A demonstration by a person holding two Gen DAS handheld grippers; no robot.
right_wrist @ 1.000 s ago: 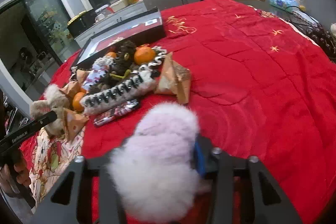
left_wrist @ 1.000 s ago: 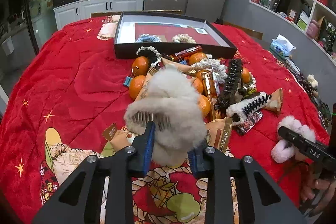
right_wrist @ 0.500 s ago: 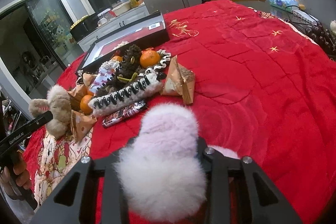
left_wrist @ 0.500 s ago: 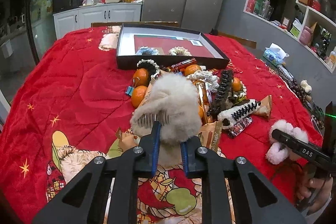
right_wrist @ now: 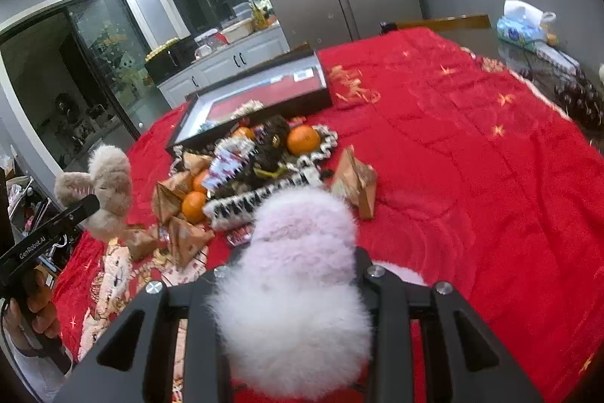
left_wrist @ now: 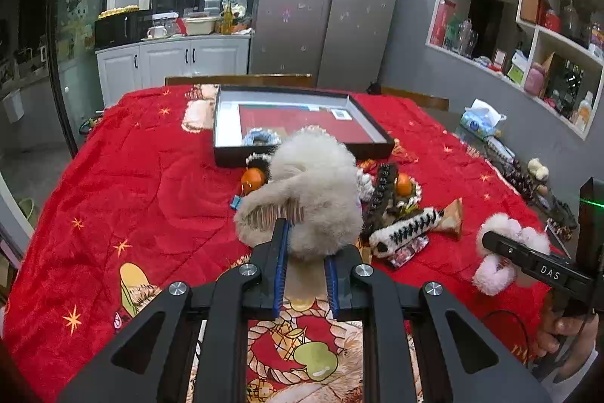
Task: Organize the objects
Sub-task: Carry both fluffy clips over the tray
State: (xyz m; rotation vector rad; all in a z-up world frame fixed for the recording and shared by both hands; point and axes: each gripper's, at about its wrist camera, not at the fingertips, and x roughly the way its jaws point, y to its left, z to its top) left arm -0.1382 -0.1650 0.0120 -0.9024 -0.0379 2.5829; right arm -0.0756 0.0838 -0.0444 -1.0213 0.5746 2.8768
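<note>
Grippers both loaded. Left gripper (left_wrist: 304, 270) has its blue pads squeezed nearly together on a beige fluffy hair clip (left_wrist: 302, 191), held up over the pile. Right gripper (right_wrist: 294, 274) is clamped on a pink-white fluffy clip (right_wrist: 294, 289), jaws a bit wider, fur bulging out betw. them.

Left wrist view only: clip's metal comb teeth, the tray's inside w/ two small frilly hair ties at its near edge, wine rack + wall shelves on the right, and the right gripper from the side w/ a hand on its handle. Right wrist view only: orange (right_wrist: 303, 139) beside a dark round item, several brown paper-wrapped pyramid packets, striped black-and-white clip (right_wrist: 260, 199) just beyond the pink fur, left gripper side-on at far left w/ beige clip lifted clear of the cloth.

Surface: red quilted cloth (left_wrist: 132, 184) w/ gold stars and printed figures at the near edge. Black shallow tray (left_wrist: 302, 118) sits far centre, pile of oranges, clips, snack packets just near of it. Room: steel fridge behind, white cabinets + cluttered counter far left, tissue pack far right.
</note>
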